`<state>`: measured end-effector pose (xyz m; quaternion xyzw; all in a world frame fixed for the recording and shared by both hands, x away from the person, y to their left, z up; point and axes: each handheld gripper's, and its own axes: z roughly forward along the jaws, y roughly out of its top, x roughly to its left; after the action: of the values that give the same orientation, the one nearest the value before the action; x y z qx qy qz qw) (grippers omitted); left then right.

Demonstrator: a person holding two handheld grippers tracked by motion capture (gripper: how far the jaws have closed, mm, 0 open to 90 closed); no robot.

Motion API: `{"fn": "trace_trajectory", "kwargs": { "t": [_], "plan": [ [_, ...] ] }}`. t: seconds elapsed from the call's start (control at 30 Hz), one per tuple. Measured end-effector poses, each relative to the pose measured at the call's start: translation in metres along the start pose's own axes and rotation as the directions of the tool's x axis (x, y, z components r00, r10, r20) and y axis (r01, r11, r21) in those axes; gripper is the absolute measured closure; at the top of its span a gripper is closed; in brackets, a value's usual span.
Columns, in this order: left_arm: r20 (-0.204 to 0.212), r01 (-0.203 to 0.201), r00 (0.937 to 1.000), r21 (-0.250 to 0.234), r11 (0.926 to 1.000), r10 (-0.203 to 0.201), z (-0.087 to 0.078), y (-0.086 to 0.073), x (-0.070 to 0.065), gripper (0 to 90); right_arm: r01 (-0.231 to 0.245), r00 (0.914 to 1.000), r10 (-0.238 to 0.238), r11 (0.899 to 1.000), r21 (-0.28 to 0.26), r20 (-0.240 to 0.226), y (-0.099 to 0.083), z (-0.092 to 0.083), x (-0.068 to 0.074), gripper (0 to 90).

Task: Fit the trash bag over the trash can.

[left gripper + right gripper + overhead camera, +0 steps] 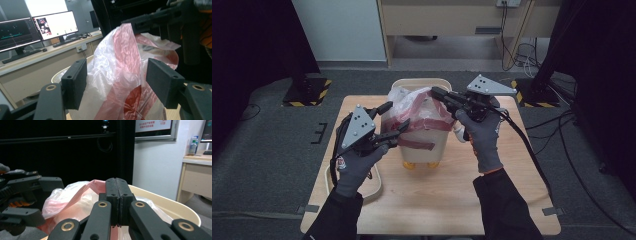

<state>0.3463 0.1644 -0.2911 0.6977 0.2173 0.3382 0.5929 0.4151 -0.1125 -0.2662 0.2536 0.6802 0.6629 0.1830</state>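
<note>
Plastic bag (419,117), clear with red bands, lines a cream bin (424,137) standing near the centre of the wooden table (452,195), its loose top bunched up above the rim. From 9 o'clock of the bin the left gripper (393,122) reaches in at the bag's side; its 2 jaws stand apart, released, and in the left gripper view the film (120,72) bulges between the 2 pads without either pad pressing on it. From 2 o'clock the right gripper (435,93) comes over the bin's top; its jaws are clenched flat together, and whether a fold of the pink film (82,192) is caught between them cannot be told, though the tips sit right at the bunched plastic. In the right gripper view the bin's rim (175,206) curves behind those jaws. Both gloved hands rise from 6 o'clock. A second cream tray (374,187) lies at 8 o'clock near the table's edge, partly under the left forearm.
</note>
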Motion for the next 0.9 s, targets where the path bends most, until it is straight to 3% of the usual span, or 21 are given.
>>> {"fn": "trace_trajectory", "kwargs": {
  "t": [0.17,0.27,0.33,0.47,0.53,0.6,0.67,0.8,0.9],
  "plan": [
    [0.014,-0.006,0.9999,0.021,0.9998,0.006,0.003,-0.001,-0.003,32.9,-0.015,0.999,0.016,1.0,-0.019,0.042,0.002,-0.001,-0.002,89.7],
    [-0.012,-0.014,0.9998,0.036,0.9993,0.015,0.007,-0.001,-0.005,34.5,-0.023,0.9993,0.024,0.999,-0.032,0.028,0.003,-0.001,-0.002,89.5],
    [-0.019,0.004,0.9998,0.039,0.9992,-0.004,0.009,0.0,-0.006,36.7,-0.025,0.9994,0.026,0.999,-0.03,0.024,0.002,-0.001,-0.002,89.1],
    [-0.045,0.028,0.9987,0.051,0.9983,-0.026,0.012,0.003,-0.008,50.6,-0.016,0.9998,0.015,0.999,-0.034,-0.008,0.002,0.0,-0.002,87.3],
    [-0.037,0.06,0.9977,0.053,0.9968,-0.058,0.014,0.003,-0.007,59.2,-0.008,0.9999,0.008,1.0,-0.025,-0.012,0.002,-0.001,-0.001,85.7],
    [-0.045,0.062,0.9972,0.06,0.9962,-0.06,0.015,0.003,-0.006,66.0,0.007,0.9998,-0.007,1.0,-0.025,-0.016,0.002,-0.003,-0.001,83.4],
    [-0.053,0.081,0.9956,0.058,0.995,-0.078,0.015,0.002,-0.004,73.0,0.017,0.9994,-0.018,1.0,-0.025,-0.029,0.002,-0.005,0.0,79.0],
    [-0.065,0.125,0.9903,0.042,0.9912,-0.123,0.014,0.002,-0.001,79.8,0.057,0.998,-0.057,0.998,-0.013,-0.026,0.002,-0.012,0.003,57.7],
    [-0.073,0.148,0.9867,0.033,0.9885,-0.145,0.014,0.003,0.0,82.5,0.069,0.9971,-0.07,0.997,-0.035,-0.028,-0.002,-0.02,0.005,51.2]
  ]
}}
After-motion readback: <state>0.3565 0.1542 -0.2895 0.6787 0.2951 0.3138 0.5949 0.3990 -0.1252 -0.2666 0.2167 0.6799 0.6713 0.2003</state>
